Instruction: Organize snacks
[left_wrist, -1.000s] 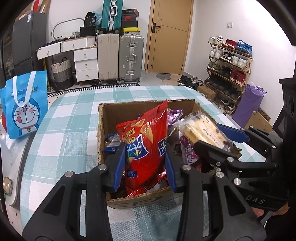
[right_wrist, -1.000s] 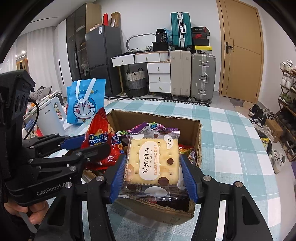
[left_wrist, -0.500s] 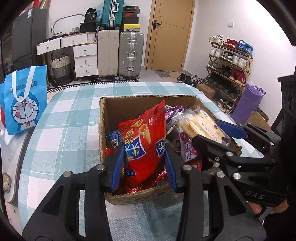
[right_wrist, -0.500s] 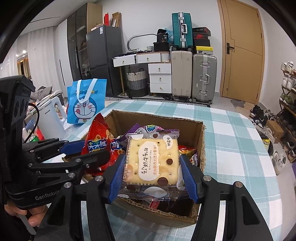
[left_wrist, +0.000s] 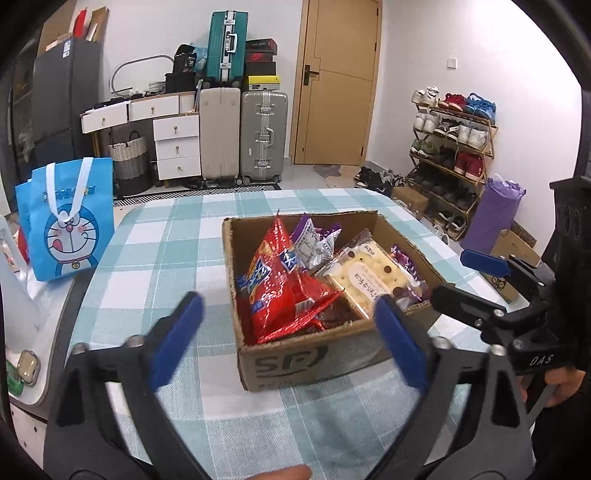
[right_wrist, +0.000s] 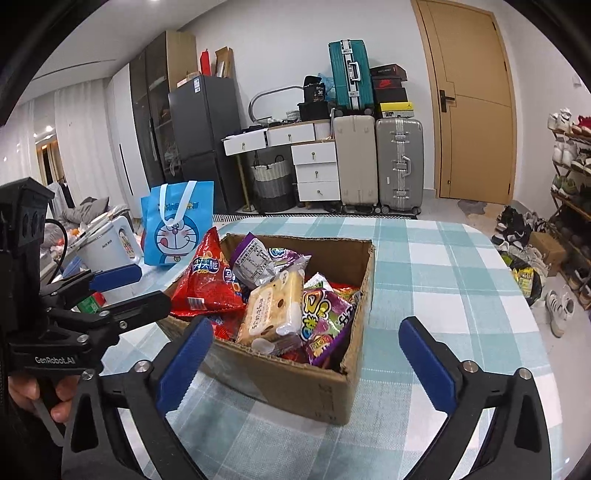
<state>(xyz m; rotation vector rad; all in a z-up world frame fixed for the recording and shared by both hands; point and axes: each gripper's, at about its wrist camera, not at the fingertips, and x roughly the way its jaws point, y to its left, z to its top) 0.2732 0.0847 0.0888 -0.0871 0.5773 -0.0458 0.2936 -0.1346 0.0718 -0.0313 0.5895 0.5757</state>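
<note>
A brown cardboard box (left_wrist: 314, 358) (right_wrist: 295, 380) of snacks stands on the checked table. A red chip bag (left_wrist: 284, 291) (right_wrist: 207, 284) leans in its left part. A clear pack of cream crackers (left_wrist: 365, 277) (right_wrist: 277, 306) lies beside it, near a purple candy pack (right_wrist: 325, 314). My left gripper (left_wrist: 286, 301) hangs in front of the box with its jaws opening wide and nothing between the pads. My right gripper (right_wrist: 306, 325) is likewise opening and empty, just short of the box's near wall. Each gripper also shows from the side in the other's view: the right gripper (left_wrist: 461, 277), the left gripper (right_wrist: 142, 286).
A blue cartoon tote bag (left_wrist: 66, 229) (right_wrist: 177, 225) stands at the table's left edge beside a white kettle (right_wrist: 110, 243). Small items (left_wrist: 26, 369) lie on a side surface at the left. The table's curved right edge (right_wrist: 517, 280) drops to a floor with shoes.
Both grippers went from shut on their snacks to wide open and drew back from the box. The red bag and the cracker pack now lie in the box.
</note>
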